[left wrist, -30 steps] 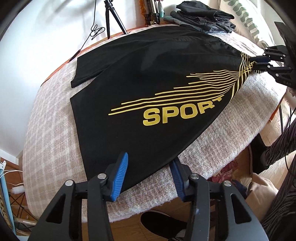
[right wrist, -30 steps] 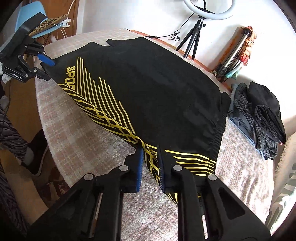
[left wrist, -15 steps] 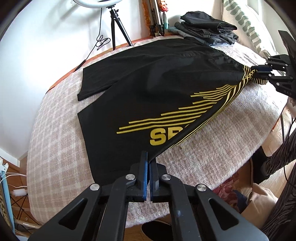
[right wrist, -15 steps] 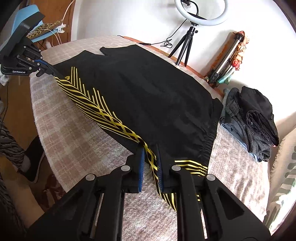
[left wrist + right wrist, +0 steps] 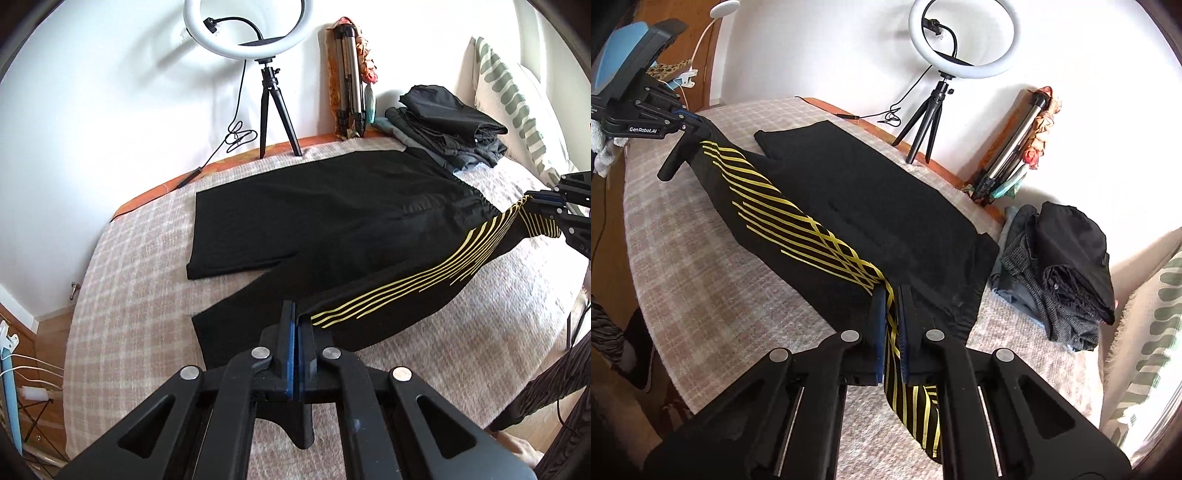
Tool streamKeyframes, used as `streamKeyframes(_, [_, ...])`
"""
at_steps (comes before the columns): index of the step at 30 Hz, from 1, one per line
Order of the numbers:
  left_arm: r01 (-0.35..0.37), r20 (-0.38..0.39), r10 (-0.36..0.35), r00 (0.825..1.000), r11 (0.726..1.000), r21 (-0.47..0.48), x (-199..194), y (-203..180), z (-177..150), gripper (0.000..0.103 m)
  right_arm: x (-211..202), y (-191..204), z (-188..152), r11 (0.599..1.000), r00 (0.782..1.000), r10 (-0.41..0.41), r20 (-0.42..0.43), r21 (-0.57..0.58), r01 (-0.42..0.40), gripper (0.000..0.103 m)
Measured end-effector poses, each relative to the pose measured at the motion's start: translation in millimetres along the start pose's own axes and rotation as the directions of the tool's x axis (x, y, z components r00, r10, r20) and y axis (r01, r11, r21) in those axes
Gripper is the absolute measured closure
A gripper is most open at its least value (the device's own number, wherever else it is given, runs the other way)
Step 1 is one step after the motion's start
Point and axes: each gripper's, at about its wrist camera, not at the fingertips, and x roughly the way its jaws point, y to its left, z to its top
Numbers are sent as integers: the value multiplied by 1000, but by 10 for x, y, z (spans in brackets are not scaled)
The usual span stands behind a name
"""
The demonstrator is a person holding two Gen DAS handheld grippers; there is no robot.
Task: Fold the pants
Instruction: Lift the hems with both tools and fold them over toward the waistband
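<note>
One pants (image 5: 332, 218), two tripods (image 5: 275, 107), perhaps three folded garments (image 5: 447, 122).

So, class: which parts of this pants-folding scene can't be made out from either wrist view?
- SPORT lettering: hidden in both views under the lifted fold of the pants.
- Left gripper: its fabric grip is hidden by its pads.
- Clothes pile: garments indistinguishable.

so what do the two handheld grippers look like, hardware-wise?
Both match: matte black angular linkage arms with triangular cutouts, silver pivot bolts and blue pads on the jaws. The left gripper carries white "GenRobot.AI" lettering and a blue-topped body; the right gripper shows no lettering here.
</note>
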Motion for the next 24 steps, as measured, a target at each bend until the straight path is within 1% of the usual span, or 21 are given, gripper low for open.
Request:
streamKeyframes(3, [-11,15,11,1000,1000,-8,34,32,109,103,115,-147,142,999,1000,2,-1,43,-2,97])
streamKeyframes(5, [-17,23,17,1000,1000,-20,76,63,205,103,199,-235,255,999,1000,-14,-1,39,14,97])
streamKeyframes(9, [-39,39,40,998,999,-13,161,154,417,103,367,-401,514,999,999,-53,-1,14,53,97])
streamKeyframes(14, [-50,71,52,996,998,-27,317,337,788,103,683,-705,841,996,996,-87,-14,21,88,98])
streamKeyframes(17, [-63,69,65,996,998,-19,493,424,1012,103,917,-874,1015,995,995,-91,-31,39,92,98])
streamKeyframes(21, [-59,43,61,997,998,-31,834,533,1237,103,1308,-1077,1170,991,990,-124,-68,31,126,99])
streamKeyframes(23, [-58,26,59,998,997,-41,1018,591,1328,103,1526,-1192,1217,992,989,-117,-94,43,121,99])
streamKeyframes(24, [-56,19,57,998,997,-50,1105,621,1366,103,1625,-1232,1217,993,989,-99,-109,47,105,99])
